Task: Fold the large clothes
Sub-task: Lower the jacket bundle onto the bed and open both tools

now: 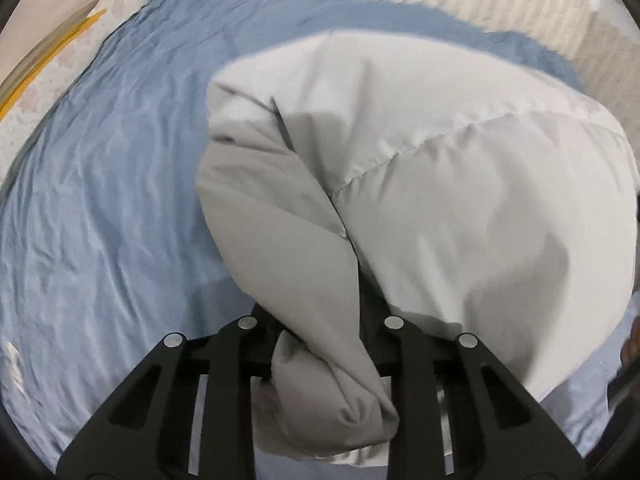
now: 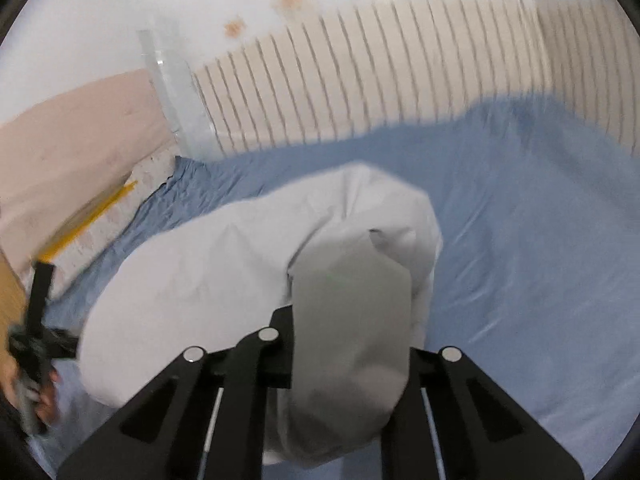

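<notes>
Left wrist view: left gripper [image 1: 320,344] is clamped on a bunched fold of the garment [image 1: 420,184]. The jaws are closed onto the cloth; a twisted wad is seen bulging out behind them at 6 o'clock. From the grip the garment, pale grey-white, is spread upward and toward 2 o'clock, filling the centre and right of the frame. A stitched seam is seen running across it from centre toward 2 o'clock, and a dark slit is visible at about 11 o'clock of its bulk. It is draped over the sheet [image 1: 112,184], blue and wrinkled, which takes up the left half from 7 to 11 o'clock. A ribbed panel [image 1: 460,4] is seen at 1 o'clock beyond the sheet. Yellow strips [image 1: 44,68] lie at 10 o'clock on the floor. Frame is motion-blurred.

Right wrist view: right gripper [image 2: 352,360] is closed on another fold of the garment [image 2: 208,280]; a flat flap of cloth is pinched between the jaws and stands up toward 12 o'clock. The rest is humped toward 9 o'clock over the sheet [image 2: 540,260]. The ribbed panel [image 2: 380,80] runs from 11 to 2 o'clock behind. The left gripper [image 2: 38,320] and a hand [image 2: 44,396] are seen at 8 o'clock, at the garment's far edge, blurred.
</notes>
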`<state>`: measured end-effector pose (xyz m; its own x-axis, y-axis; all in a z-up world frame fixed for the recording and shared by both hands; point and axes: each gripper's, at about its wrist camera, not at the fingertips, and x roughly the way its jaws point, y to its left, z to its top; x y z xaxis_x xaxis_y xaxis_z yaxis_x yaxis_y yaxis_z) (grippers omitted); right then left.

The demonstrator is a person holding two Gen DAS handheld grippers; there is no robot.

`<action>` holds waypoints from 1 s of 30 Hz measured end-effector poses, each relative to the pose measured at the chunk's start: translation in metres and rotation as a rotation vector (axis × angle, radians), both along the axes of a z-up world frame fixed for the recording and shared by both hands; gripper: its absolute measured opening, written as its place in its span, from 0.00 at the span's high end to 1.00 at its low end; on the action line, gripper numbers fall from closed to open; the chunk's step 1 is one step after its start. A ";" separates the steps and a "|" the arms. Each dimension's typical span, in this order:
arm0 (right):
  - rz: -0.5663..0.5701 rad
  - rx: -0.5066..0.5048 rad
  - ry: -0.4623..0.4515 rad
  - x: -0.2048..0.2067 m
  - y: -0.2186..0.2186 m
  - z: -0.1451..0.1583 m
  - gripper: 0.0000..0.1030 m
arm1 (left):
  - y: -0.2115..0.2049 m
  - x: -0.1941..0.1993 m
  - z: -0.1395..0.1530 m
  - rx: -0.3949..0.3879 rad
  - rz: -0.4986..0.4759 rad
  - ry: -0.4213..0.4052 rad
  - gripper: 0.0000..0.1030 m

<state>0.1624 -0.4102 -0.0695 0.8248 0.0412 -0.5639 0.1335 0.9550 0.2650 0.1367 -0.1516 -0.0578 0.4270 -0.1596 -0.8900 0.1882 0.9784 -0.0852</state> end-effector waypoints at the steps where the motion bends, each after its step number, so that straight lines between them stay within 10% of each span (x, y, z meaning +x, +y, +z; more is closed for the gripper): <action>1: -0.006 -0.049 -0.020 -0.021 -0.005 0.009 0.88 | -0.010 -0.013 0.003 -0.013 -0.013 -0.006 0.77; 8: -0.116 -0.095 0.096 -0.138 -0.062 -0.019 0.88 | -0.096 -0.109 -0.007 0.016 -0.166 -0.057 0.77; 16: -0.136 -0.058 0.290 -0.188 -0.069 -0.097 0.84 | -0.098 -0.112 -0.078 0.064 -0.176 0.009 0.74; 26: -0.207 0.044 0.311 -0.198 -0.084 -0.098 0.37 | -0.098 -0.115 -0.051 0.112 -0.162 -0.058 0.60; 30: -0.275 0.099 0.293 -0.222 -0.099 -0.094 0.34 | -0.088 -0.125 -0.065 0.125 -0.137 -0.102 0.51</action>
